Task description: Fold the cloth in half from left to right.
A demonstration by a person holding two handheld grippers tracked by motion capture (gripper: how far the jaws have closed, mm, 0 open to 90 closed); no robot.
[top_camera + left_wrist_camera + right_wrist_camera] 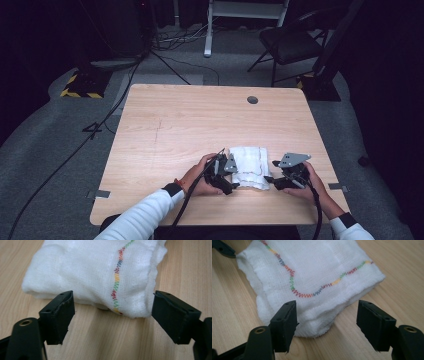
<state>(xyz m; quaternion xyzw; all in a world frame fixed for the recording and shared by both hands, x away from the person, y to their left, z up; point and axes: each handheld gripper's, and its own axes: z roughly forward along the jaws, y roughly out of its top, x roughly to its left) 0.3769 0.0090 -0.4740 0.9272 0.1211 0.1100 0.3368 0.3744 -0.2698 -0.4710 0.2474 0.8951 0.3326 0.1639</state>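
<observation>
A folded white cloth with a multicoloured zigzag stitch lies on the wooden table near its front edge. My left gripper sits at the cloth's left side, open, its jaws just short of a folded corner and holding nothing. My right gripper is at the cloth's right side, also open, with the stacked layers of the cloth's near corner between and just beyond its jaws. A black jaw tip of the other gripper touches the cloth's far corner.
A round grommet hole is near the table's far edge. Beyond the table stand a black folding chair, a white frame leg and floor cables. Metal brackets sit at the table's front corners.
</observation>
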